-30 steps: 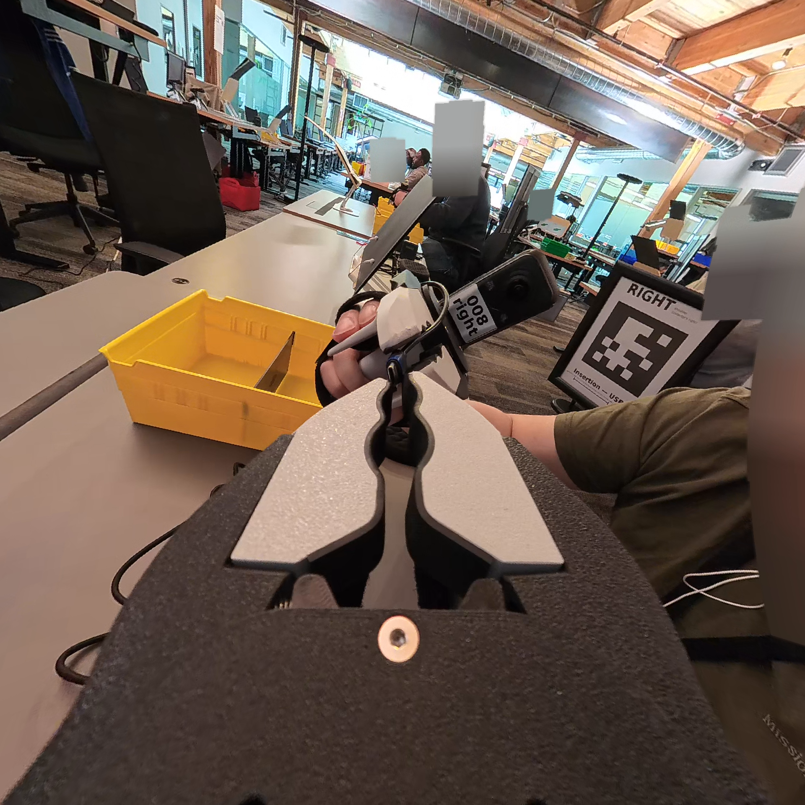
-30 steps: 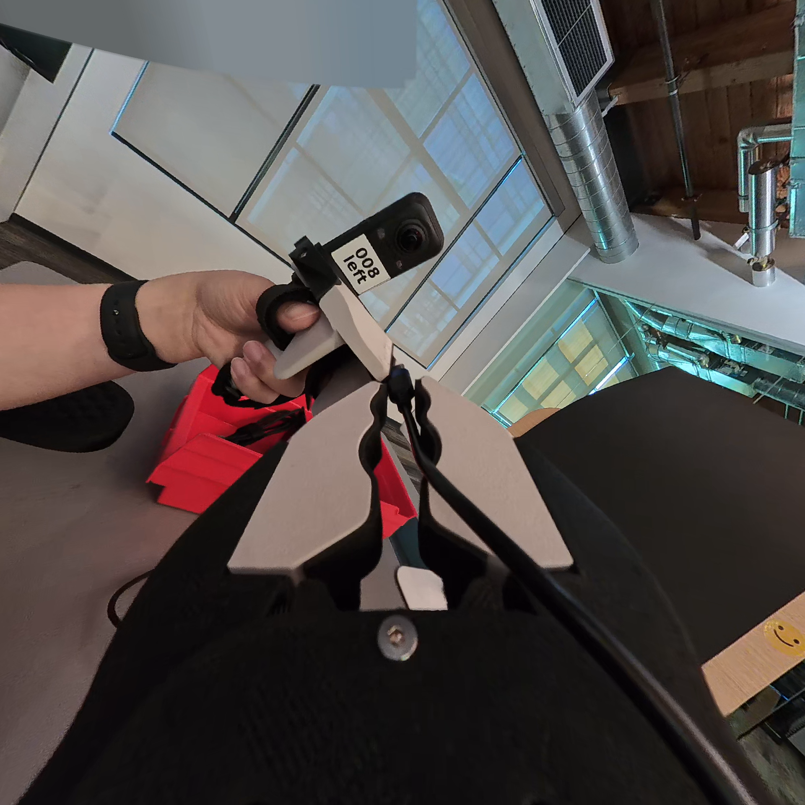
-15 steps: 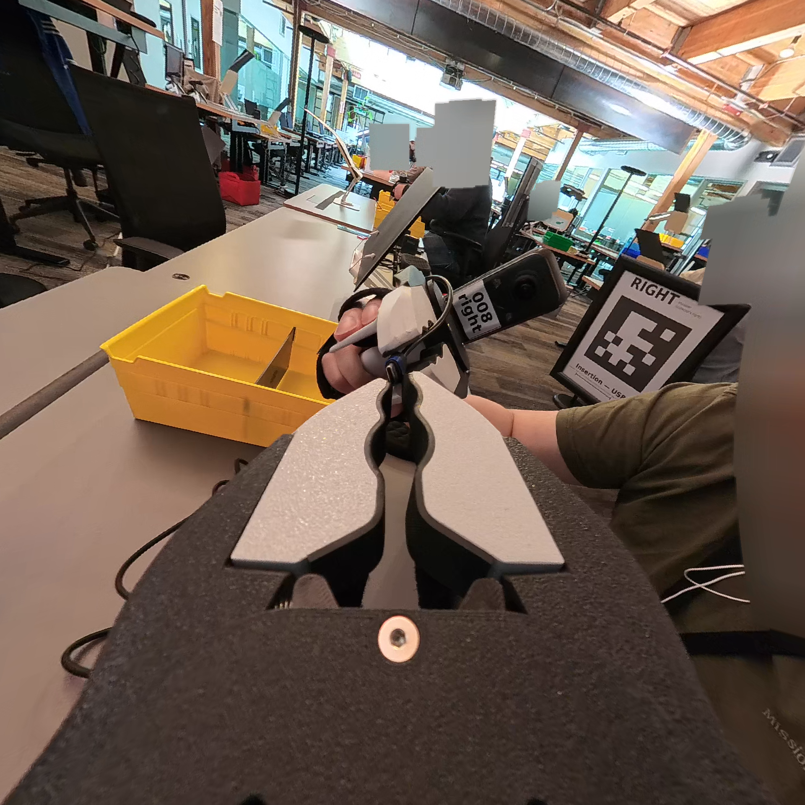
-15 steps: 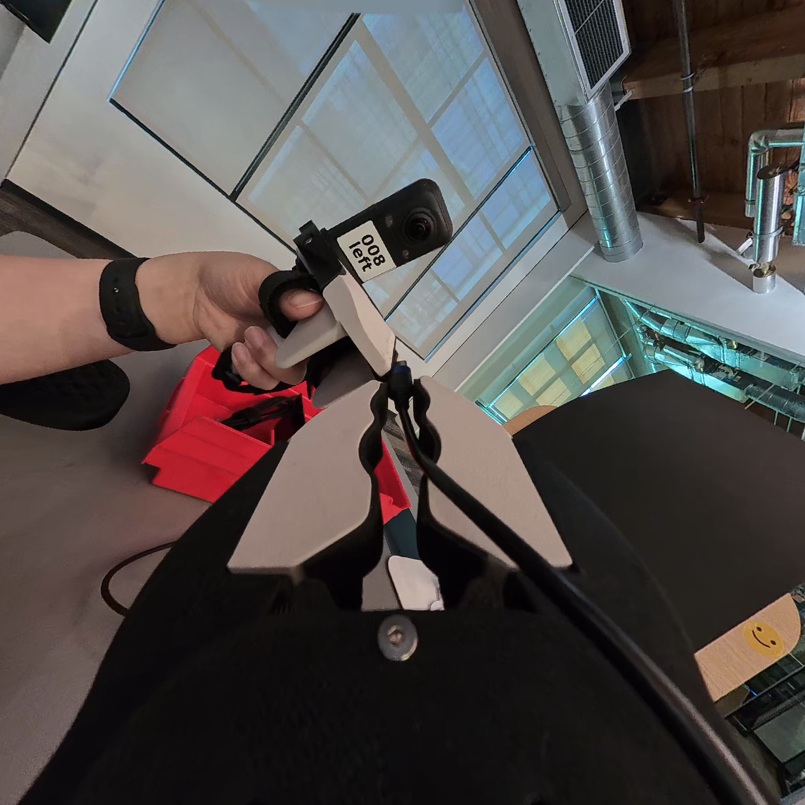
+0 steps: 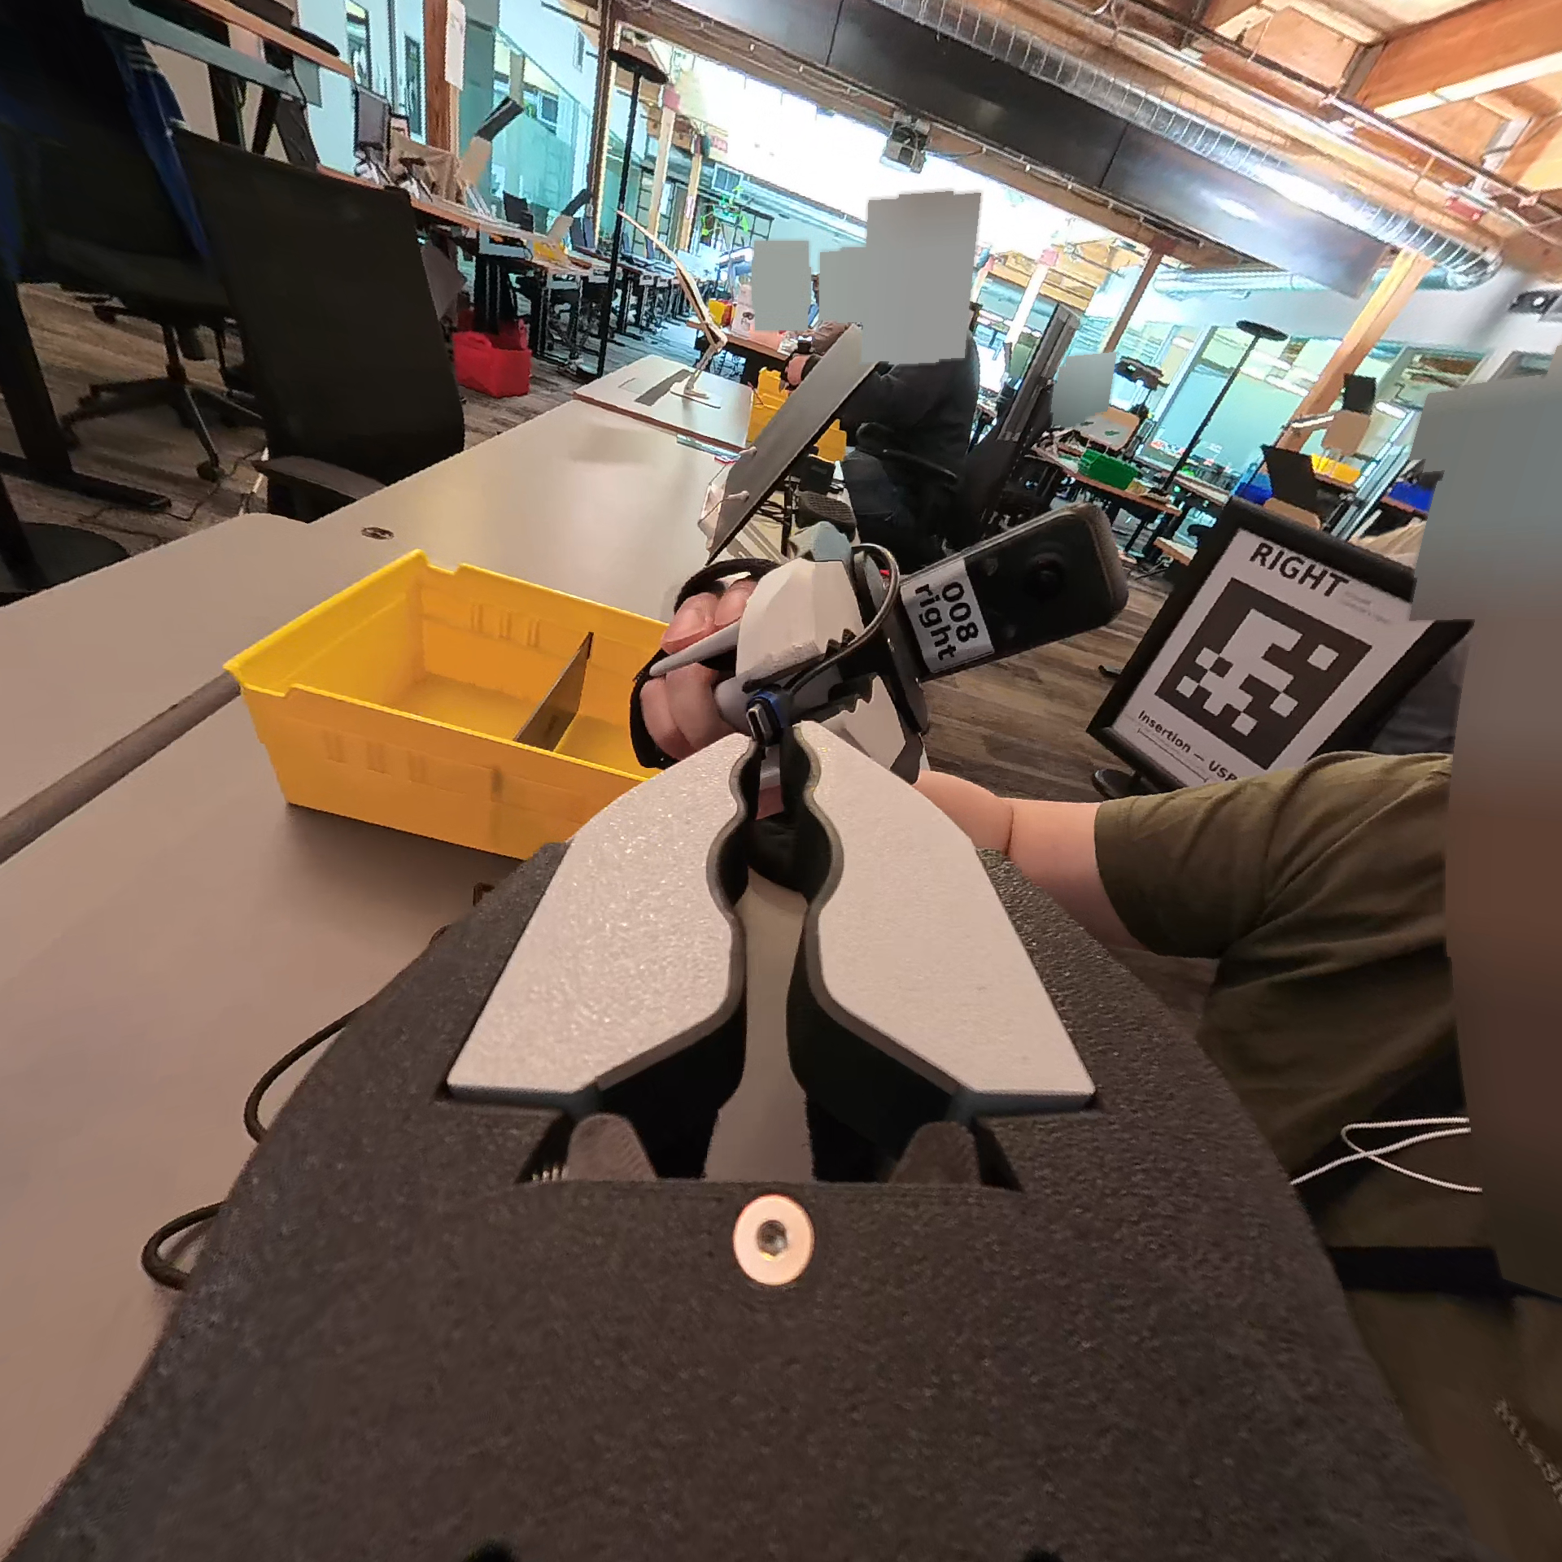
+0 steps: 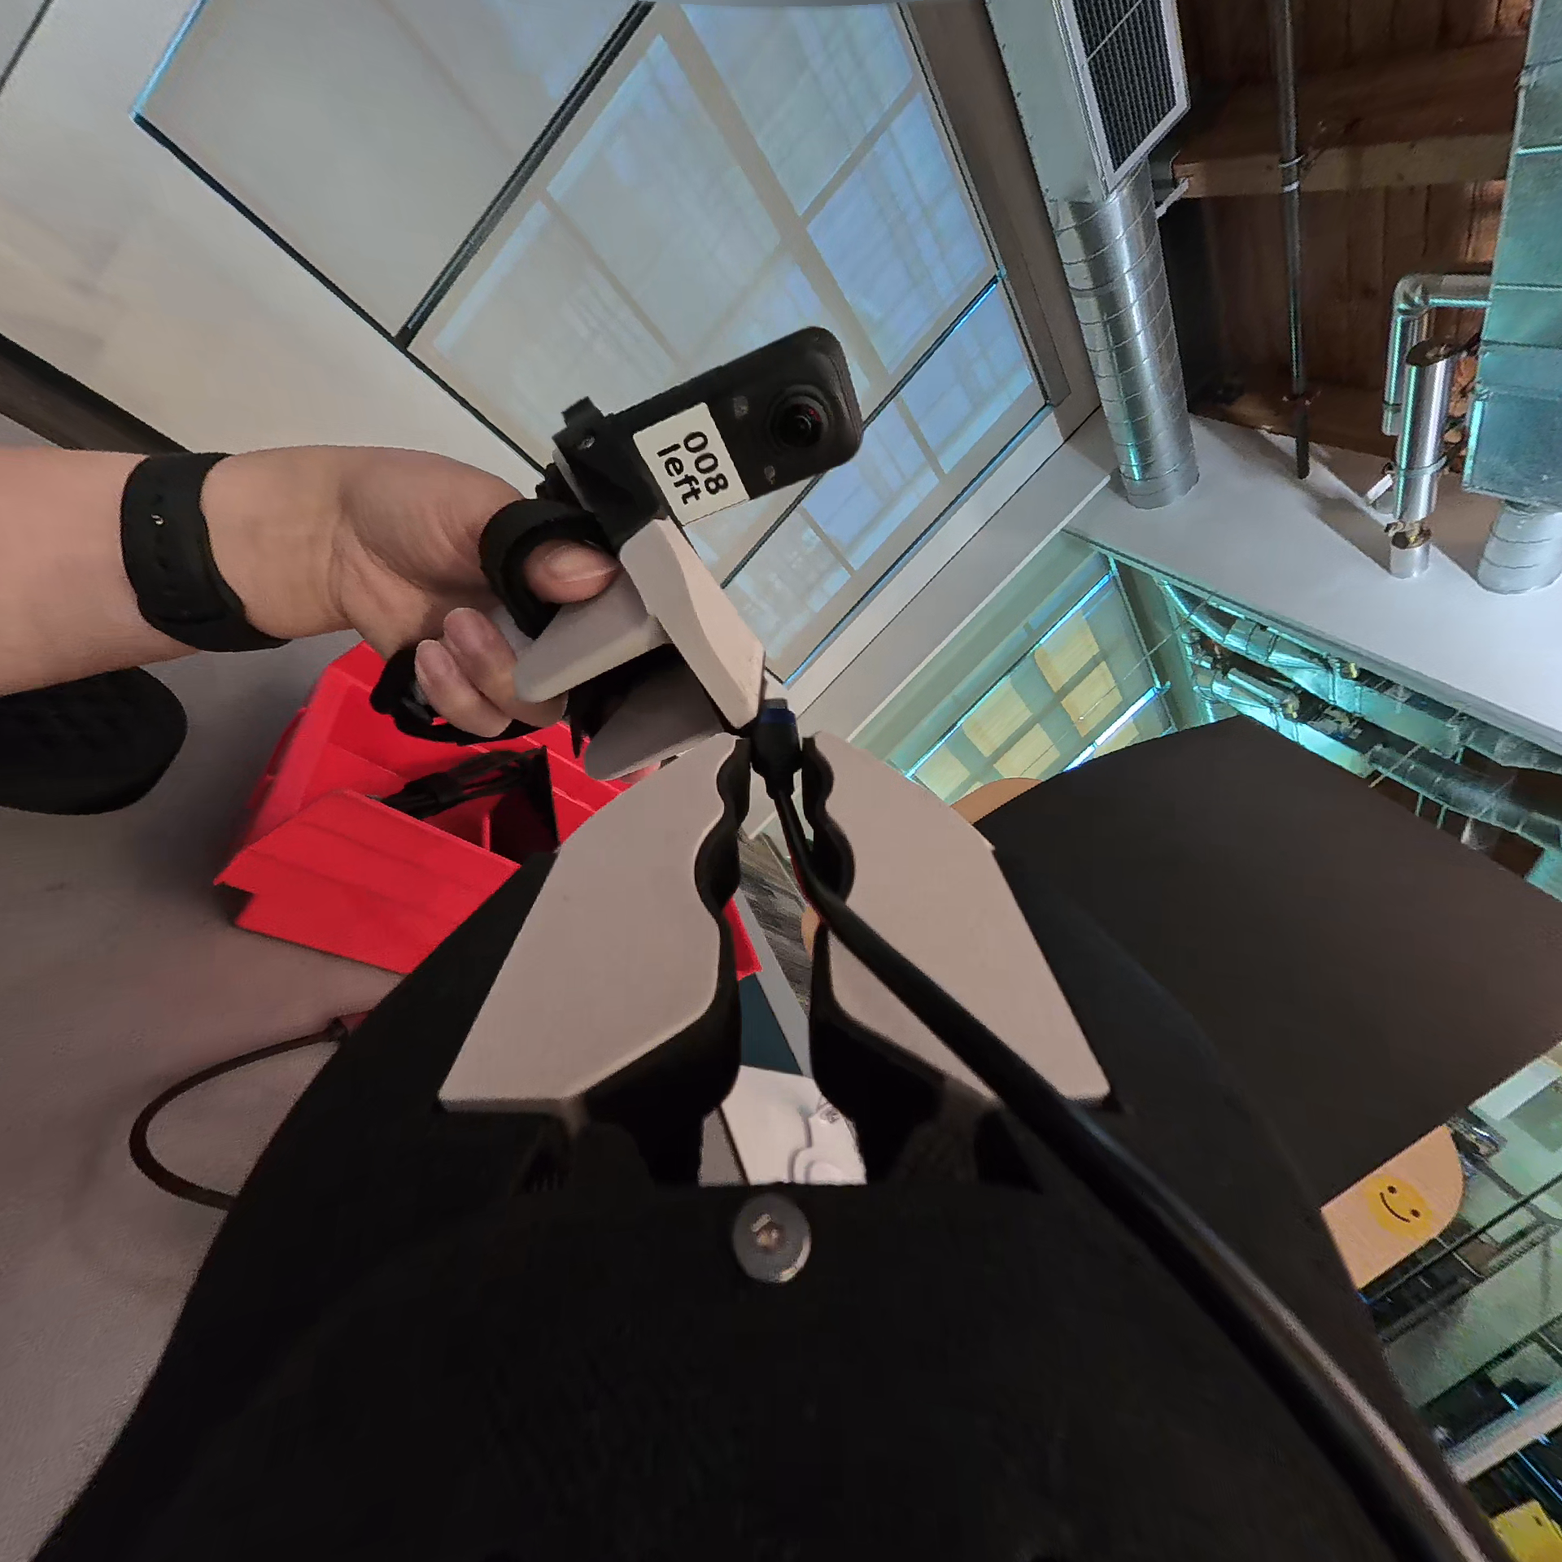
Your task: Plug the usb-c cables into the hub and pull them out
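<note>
In the left wrist view my left gripper (image 5: 773,744) is shut on a small dark thing, which I take for the hub (image 5: 778,837); most of it is hidden between the fingers. My right gripper (image 5: 767,718) faces it tip to tip, held in the air above the grey table (image 5: 169,930). In the right wrist view my right gripper (image 6: 773,744) is shut on a black usb-c cable (image 6: 887,955) just behind its blue-ringed plug (image 6: 773,729). The plug (image 5: 763,707) meets the tips of the left gripper (image 6: 742,725). I cannot tell whether it is seated.
A yellow bin (image 5: 406,761) with a divider stands on the table beyond the grippers. A red bin (image 6: 355,879) holds black cables. A framed marker sign (image 5: 1259,668) stands at the right. A loose cable (image 5: 253,1099) loops on the table. The person's arm (image 5: 1183,871) reaches in from the right. The grippers are tip to tip, or close to it.
Both grippers stay shut and tip to tip. They have shifted only slightly together; in the right wrist view the left gripper has drifted a little to the right.
</note>
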The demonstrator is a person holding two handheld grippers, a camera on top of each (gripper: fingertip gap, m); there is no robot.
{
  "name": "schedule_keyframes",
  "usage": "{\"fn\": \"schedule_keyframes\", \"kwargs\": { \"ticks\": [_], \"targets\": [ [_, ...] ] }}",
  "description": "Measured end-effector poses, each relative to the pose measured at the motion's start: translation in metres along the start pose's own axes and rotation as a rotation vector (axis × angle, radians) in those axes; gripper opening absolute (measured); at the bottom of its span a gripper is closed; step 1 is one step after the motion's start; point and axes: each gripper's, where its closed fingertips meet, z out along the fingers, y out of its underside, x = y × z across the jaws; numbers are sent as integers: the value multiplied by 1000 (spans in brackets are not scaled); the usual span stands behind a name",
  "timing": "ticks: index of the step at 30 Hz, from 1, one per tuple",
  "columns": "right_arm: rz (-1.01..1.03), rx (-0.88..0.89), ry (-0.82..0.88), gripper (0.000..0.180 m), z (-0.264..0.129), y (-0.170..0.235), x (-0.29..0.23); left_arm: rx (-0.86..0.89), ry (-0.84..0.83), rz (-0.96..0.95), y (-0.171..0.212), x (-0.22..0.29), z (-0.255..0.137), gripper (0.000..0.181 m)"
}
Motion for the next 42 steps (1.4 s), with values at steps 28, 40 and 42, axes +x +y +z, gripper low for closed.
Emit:
{"fn": "schedule_keyframes", "kwargs": {
  "ticks": [28, 40, 42],
  "targets": [
    [91, 12, 175, 12, -34, -13, 61, -36, -334, 187, -5, -24, -25, 27],
    [146, 78, 257, 12, -68, -33, 98, -174, -844, -14, 150, -70, -30, 49],
    [165, 93, 259, 12, -69, -35, 100, -223, -956, 3, 174, -80, -29, 59]
  ]
}}
